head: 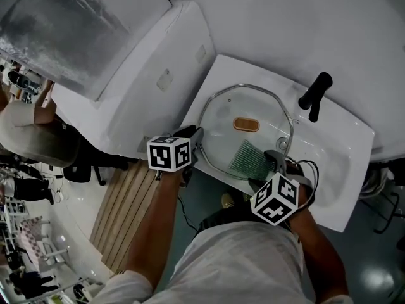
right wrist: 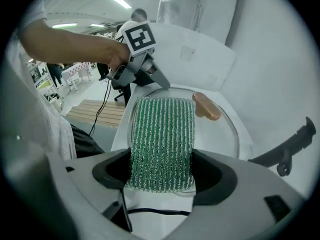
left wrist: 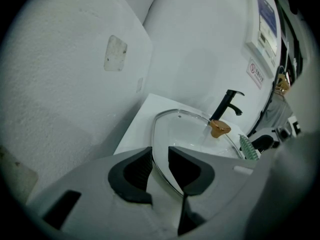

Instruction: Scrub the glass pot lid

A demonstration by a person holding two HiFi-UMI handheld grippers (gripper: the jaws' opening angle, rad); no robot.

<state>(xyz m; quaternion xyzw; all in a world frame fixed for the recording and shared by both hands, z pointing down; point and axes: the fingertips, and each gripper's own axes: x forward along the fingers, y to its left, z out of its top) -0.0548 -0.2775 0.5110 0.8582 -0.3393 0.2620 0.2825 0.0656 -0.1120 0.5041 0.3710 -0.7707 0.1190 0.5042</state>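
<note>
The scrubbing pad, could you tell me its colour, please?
Scrubbing pad: green, clearest in right gripper view.

No print is legible: the wall notice [left wrist: 266, 21] and small sign [left wrist: 254, 73] are too blurred.

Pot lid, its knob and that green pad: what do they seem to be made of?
The pot lid looks like clear glass, as the white sink shows through it, with a shiny metal rim. Its knob is glossy copper-orange, metal or coated plastic; I cannot tell. The green pad looks like glittery knitted synthetic mesh, ridged in rows.
</note>
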